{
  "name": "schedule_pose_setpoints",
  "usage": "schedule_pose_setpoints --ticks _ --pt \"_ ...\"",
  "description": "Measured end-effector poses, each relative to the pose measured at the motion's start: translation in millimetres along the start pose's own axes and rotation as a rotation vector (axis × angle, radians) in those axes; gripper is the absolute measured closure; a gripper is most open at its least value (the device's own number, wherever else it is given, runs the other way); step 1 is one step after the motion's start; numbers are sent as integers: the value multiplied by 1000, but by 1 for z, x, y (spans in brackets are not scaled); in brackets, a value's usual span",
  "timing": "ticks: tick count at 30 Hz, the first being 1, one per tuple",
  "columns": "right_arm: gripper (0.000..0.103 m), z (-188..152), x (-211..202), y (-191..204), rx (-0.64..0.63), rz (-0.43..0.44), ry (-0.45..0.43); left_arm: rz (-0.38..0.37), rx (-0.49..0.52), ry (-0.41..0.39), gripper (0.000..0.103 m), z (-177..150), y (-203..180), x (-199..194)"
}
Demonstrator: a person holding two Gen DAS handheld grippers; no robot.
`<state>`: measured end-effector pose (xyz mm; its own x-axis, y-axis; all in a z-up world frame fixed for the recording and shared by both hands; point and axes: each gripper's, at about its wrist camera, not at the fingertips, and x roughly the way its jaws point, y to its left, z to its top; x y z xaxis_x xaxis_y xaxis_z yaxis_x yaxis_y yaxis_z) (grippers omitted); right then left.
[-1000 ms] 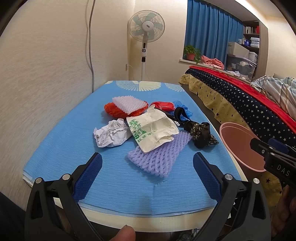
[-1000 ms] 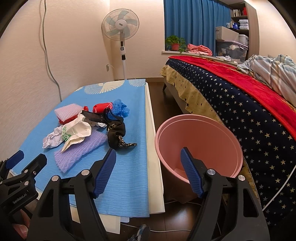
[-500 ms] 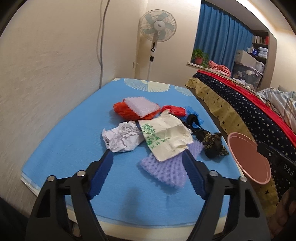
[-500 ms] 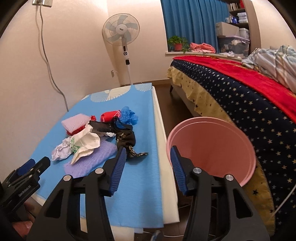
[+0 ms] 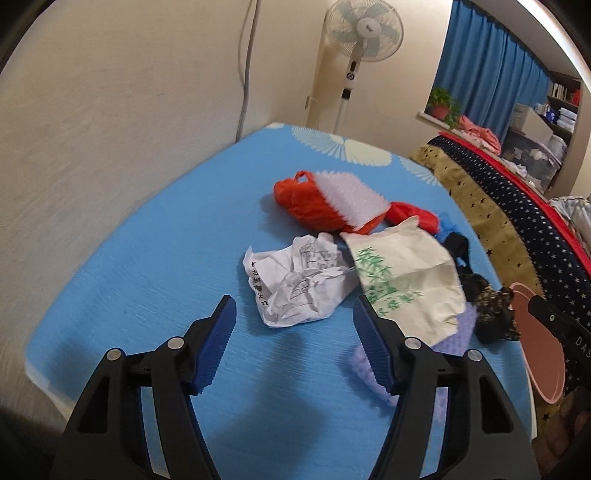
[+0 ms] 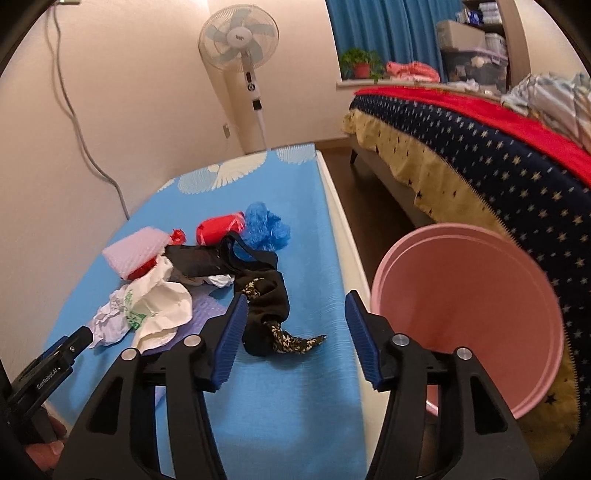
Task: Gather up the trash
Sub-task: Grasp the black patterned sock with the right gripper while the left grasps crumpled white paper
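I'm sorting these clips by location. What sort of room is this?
Most likely a home bedroom: a bed with a star-print cover stands beside the table, with a standing fan and blue curtains at the window.

Left gripper [image 5: 293,314] at lower centre, jaws closing and nothing held, crumpled white paper [image 5: 299,282] just beyond them, blue desk [image 5: 147,266], pink bin [image 5: 541,354] at right edge

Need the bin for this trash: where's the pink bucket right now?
In the right wrist view the pink bucket stands on the floor at the right, between the blue-covered table and the star-patterned bed.
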<state>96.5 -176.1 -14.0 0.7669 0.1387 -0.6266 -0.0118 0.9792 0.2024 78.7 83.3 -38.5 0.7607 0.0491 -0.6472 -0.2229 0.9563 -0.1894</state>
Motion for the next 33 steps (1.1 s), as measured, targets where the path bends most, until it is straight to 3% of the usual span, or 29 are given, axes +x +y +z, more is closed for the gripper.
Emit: schedule_pose_setpoints --ticks 4,12,14,17,20,33 --pt "43 -3 16 5 -13 20 45 6 -5 35 39 4 4 16" --pt "44 -6 35 13 -36 53 111 -9 -11 97 60 3 8 36" --pt "64 -8 38 14 -44 69 130 -14 -1 95 72 2 8 35" --pt "86 -8 39 15 -41 105 142 -28 3 82 88 4 8 33" --pt "91 -6 34 12 -32 118 132 -30 19 71 91 5 7 25" --pt "92 11 -30 -12 7 86 -14 65 55 -4 93 9 13 -23"
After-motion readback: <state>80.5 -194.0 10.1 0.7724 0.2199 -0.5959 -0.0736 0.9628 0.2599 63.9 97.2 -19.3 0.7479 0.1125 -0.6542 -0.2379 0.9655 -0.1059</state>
